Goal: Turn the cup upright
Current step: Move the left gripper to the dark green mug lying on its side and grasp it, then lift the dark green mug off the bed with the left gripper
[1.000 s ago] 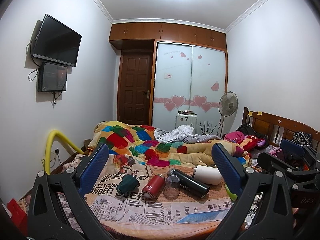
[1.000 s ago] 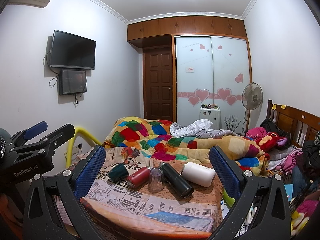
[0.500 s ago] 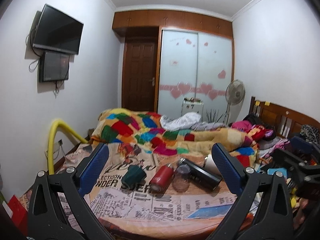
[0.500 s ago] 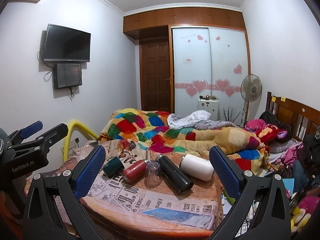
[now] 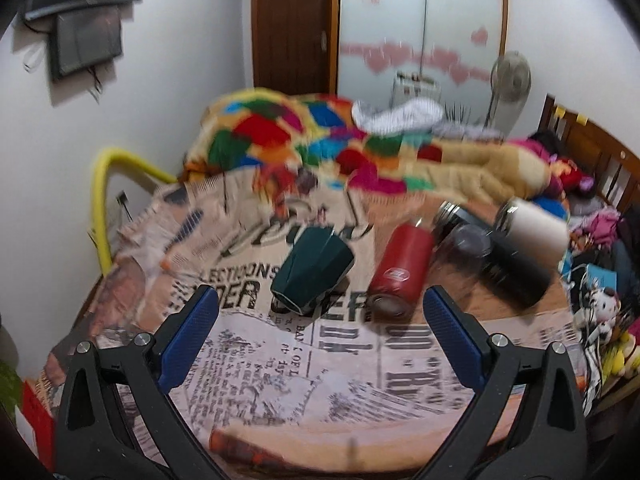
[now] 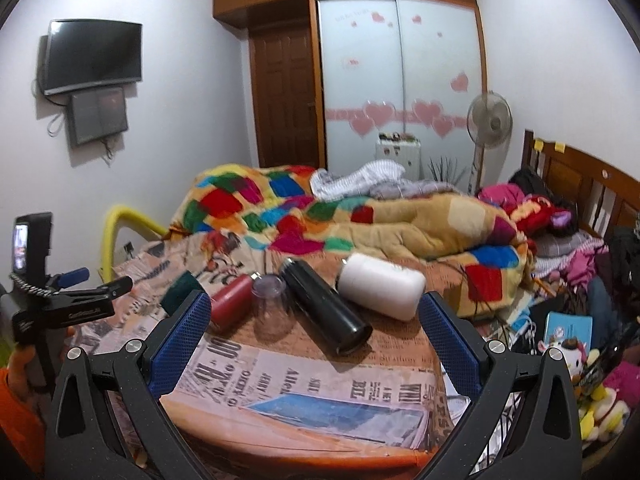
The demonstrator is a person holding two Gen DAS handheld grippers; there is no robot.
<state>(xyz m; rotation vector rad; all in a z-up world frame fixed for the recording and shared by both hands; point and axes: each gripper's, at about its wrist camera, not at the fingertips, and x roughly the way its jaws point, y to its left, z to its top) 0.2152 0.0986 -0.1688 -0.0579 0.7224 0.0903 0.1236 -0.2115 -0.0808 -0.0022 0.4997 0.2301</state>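
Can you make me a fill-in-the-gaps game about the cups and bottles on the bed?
1. The dark green cup is lying on its ____.
2. The bottle right beside the green cup is coloured ____.
3. The left gripper and the right gripper are both ____ and hold nothing.
4. The clear cup stands between the red bottle and the ____ bottle.

Missing words: side; red; open; black

Both wrist views face the bed (left nearer), sharing its cups.
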